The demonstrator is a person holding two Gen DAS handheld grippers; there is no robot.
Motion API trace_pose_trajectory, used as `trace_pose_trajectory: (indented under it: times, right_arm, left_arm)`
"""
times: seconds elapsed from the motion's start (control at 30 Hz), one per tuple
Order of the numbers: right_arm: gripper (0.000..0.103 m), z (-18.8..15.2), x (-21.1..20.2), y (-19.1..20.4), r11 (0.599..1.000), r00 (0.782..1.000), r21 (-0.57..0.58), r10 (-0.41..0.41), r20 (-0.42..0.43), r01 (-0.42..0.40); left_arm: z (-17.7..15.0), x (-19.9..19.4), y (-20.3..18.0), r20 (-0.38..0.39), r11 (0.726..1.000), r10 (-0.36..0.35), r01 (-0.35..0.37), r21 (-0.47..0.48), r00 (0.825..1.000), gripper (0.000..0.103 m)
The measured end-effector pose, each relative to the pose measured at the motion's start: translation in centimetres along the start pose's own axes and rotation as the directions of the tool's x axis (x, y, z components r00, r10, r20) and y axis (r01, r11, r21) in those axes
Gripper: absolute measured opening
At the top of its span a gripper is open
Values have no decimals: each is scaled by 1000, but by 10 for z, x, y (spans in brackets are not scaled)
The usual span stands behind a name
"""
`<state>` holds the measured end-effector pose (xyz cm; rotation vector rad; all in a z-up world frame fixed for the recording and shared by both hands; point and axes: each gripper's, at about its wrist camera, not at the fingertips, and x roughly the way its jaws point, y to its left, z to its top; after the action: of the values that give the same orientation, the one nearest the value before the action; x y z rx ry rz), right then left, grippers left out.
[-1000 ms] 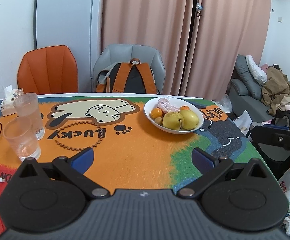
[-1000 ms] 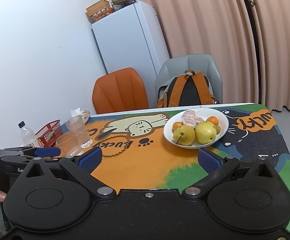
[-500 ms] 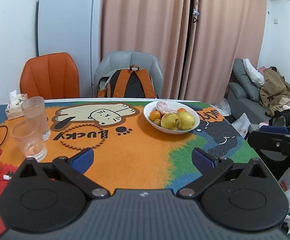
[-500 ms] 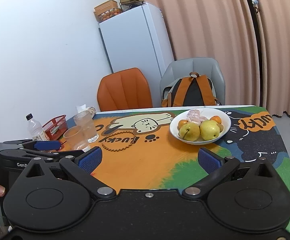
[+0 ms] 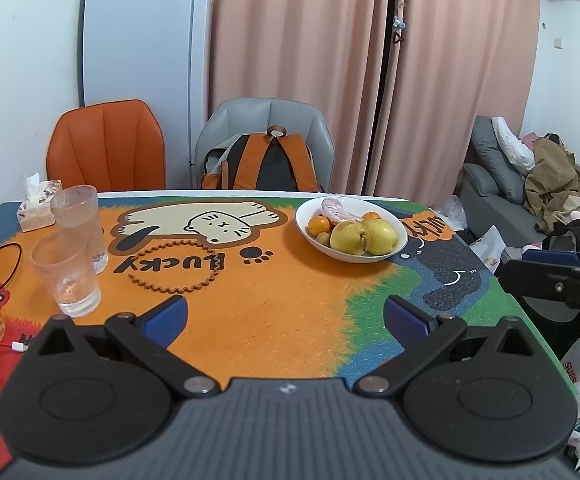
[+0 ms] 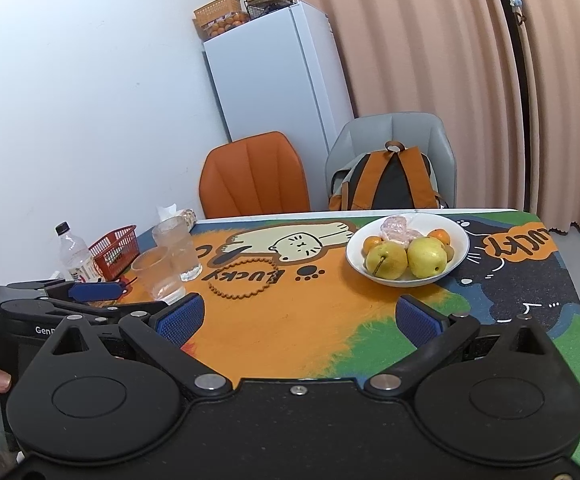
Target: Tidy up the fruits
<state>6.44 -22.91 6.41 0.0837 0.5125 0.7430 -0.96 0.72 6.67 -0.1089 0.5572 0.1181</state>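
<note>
Left gripper (image 5: 285, 320) & right gripper (image 6: 297, 318): fingers wide apart, holding nothing, above table (image 5: 274, 312), short of fruit bowl (image 5: 398, 248).

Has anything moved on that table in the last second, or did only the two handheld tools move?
Only the tools moved: both drew back and rose a little, so the white bowl of fruit looks smaller and farther. The left gripper and right gripper stayed open and empty. The fruit, the two glasses and the table mat stayed put.
</note>
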Motion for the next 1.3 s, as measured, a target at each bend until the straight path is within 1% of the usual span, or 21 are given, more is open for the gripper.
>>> trace_pose_trajectory:
  times: [1.3]
  right_arm:
    - [103,-4,0,-5,1000,1000,12,-13,-15,14]
  left_arm:
    - [-1,2,-3,-5,1000,-5,5,13,1000,103]
